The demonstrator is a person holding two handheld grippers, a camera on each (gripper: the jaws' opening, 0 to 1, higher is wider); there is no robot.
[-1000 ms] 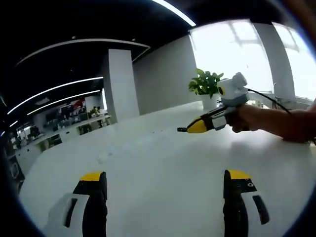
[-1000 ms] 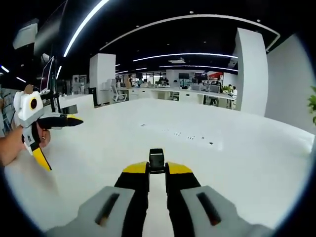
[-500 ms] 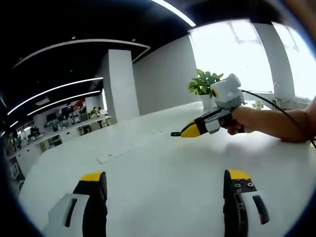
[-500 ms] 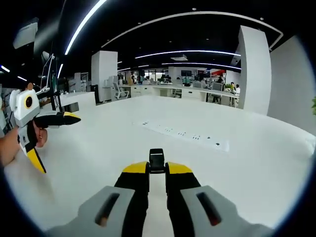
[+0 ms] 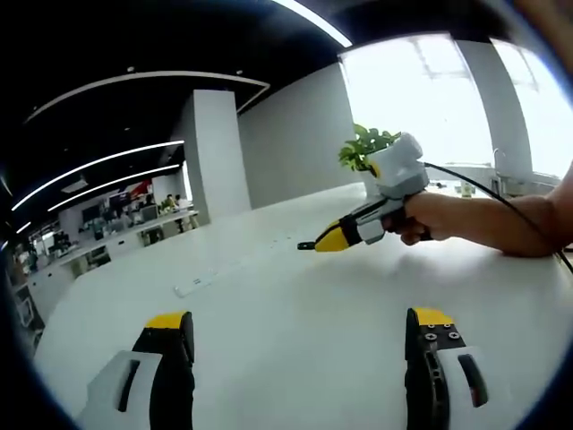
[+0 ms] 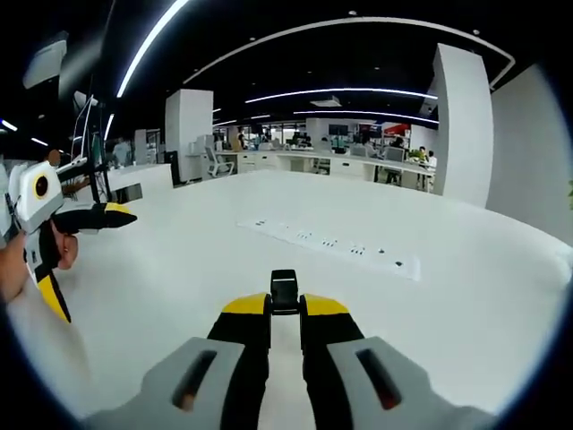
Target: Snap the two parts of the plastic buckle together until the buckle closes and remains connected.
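Jaws of the right gripper [image 6: 285, 311] sit nearly closed in the right gripper view, and between their yellow tips we see a small black buckle part [image 6: 284, 292] pinched and held above the white table [image 6: 430, 305]. We can make out only this one piece of the buckle (its exact shape is too small to read). Across that table lies a long white power strip [image 6: 331, 245] with dark sockets, well apart from the jaws. At the left edge of the same view a hand [image 6: 13, 269] carries the left gripper [image 6: 76, 260], its two yellow-tipped jaws spread wide.

In the left gripper view we see the left gripper's own jaws standing far apart near the bottom, with bare table between them. The right gripper [image 5: 312, 245] reaches in from the right, held by a hand [image 5: 421, 218], its tip dark and closed. Behind it stands a green potted plant [image 5: 361, 146] by the bright window.
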